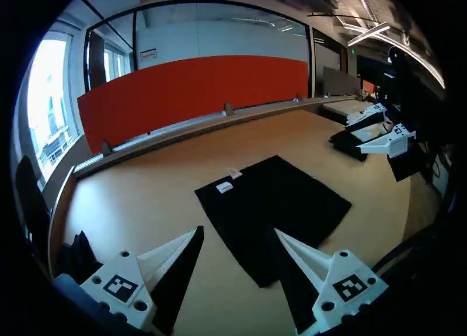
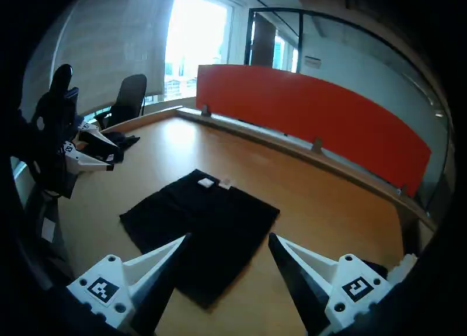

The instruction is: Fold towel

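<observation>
On the wooden counter (image 1: 146, 201), centre: 1 black towel (image 1: 274, 213), lying flat.
Judged light, soft, limp and non-fragile; likely to sag when lifted. Best hold: 2 adjacent corners, pinched at the hem. Left gripper (image 1: 238, 231) and right gripper (image 2: 229, 236) hover near it, jaws spread wide, empty. 2 white tags (image 1: 225, 187) near 1 edge.

The left tongs (image 1: 237, 229) have two white fingers (image 1: 166, 257) that narrow to sharp tips, and their inner faces are black. Each finger base carries a square black-and-white marker (image 1: 119, 288) and a few small round screw holes (image 1: 140, 305). The right tongs (image 2: 229, 236) look the same: white wedge fingers (image 2: 303, 260), black inside, one marker (image 2: 357, 289) on each base.
</observation>
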Demonstrator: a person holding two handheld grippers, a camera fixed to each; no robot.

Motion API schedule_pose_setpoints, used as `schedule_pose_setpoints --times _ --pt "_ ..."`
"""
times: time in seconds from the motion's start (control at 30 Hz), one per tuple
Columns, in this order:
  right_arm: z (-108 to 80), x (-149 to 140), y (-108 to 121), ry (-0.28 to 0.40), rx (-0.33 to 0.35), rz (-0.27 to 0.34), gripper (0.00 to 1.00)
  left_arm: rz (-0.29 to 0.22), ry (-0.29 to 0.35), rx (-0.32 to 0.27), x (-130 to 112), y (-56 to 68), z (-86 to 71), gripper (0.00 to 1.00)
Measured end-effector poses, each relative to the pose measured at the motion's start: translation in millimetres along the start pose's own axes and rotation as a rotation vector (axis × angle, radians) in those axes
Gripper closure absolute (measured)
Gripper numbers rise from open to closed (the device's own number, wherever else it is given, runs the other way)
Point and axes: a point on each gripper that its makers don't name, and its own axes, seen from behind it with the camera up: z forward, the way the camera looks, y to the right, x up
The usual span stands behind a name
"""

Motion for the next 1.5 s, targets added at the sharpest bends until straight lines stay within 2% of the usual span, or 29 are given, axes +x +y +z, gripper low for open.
schedule_pose_setpoints --times 0.37,0.67,0.97,1.2,1.5 --pt "18.4 -39.3 -13.5 -0.062 0.025 0.001 0.0 0.004 -0.068 -0.03 -39.1 11.2 17.2 0.22" --pt "31.3 -73.3 -22.2 -0.117 0.043 0.001 0.0 0.038 -0.122 -0.067 -67.0 21.1 30.4 0.23" --pt "40.8 -106.3 -29.7 -0.175 0.066 -0.007 0.0 0.035 -0.174 -0.093 -92.9 28.7 41.5 0.22" --pt "45.1 -125.7 -36.1 -0.208 0.087 -0.012 0.0 0.044 -0.21 -0.116 -109.7 34.9 47.1 0.22" --pt "45.7 -143.8 -38.0 -0.242 0.104 -0.021 0.0 0.028 -0.258 -0.141 -126.8 43.2 49.4 0.22"
